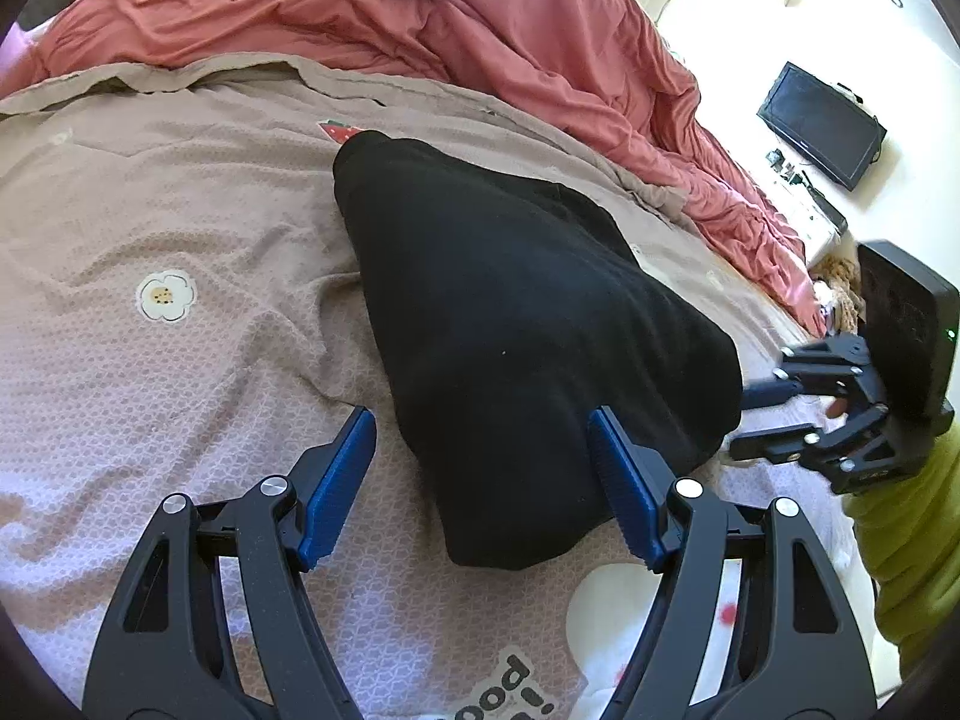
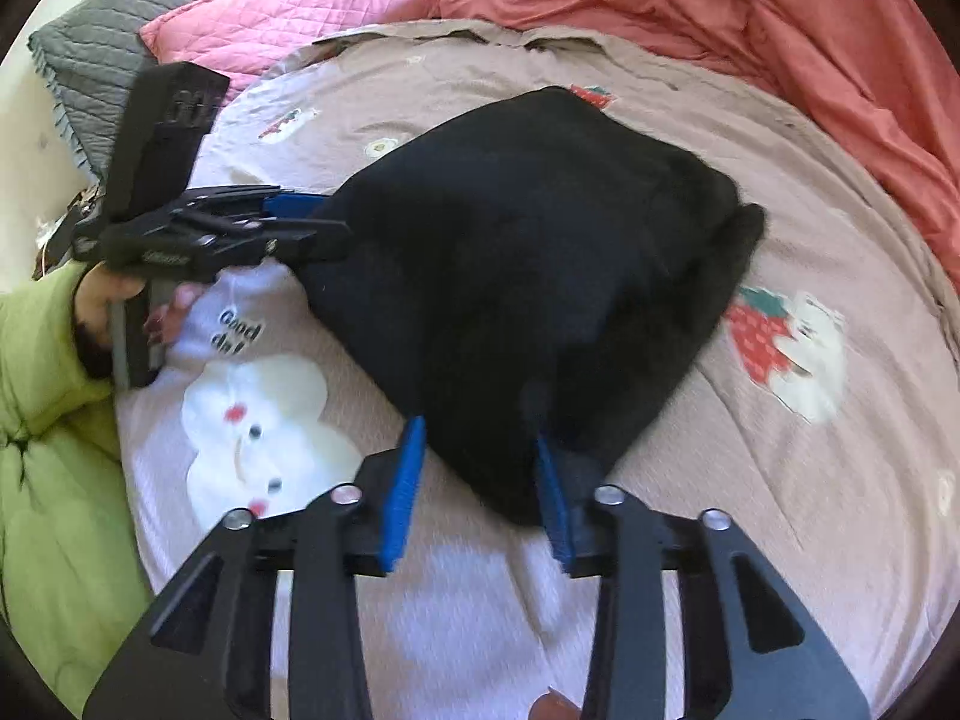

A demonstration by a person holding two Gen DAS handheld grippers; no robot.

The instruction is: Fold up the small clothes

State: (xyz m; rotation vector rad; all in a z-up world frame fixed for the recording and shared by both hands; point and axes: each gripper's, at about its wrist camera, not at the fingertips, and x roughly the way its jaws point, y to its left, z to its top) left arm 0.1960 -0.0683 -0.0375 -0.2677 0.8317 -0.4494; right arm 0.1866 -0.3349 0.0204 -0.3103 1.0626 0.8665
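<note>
A black garment (image 1: 516, 324) lies folded into a thick wedge on the beige patterned bedspread (image 1: 180, 228). My left gripper (image 1: 483, 420) is open, its blue pads straddling the near corner of the garment without closing on it. My right gripper (image 2: 480, 438) is open too, with the garment's (image 2: 528, 252) near corner between its blue pads. The left gripper also shows in the right wrist view (image 2: 306, 222), touching the garment's left edge. The right gripper shows in the left wrist view (image 1: 756, 420) at the garment's right edge.
A rumpled salmon duvet (image 1: 480, 30) lies bunched along the far side of the bed. Pink (image 2: 288, 12) and grey (image 2: 120, 18) pillows lie at the head. A wall-mounted screen (image 1: 822, 126) hangs beyond the bed. The person's lime-green sleeve (image 2: 54, 420) is at the bed's edge.
</note>
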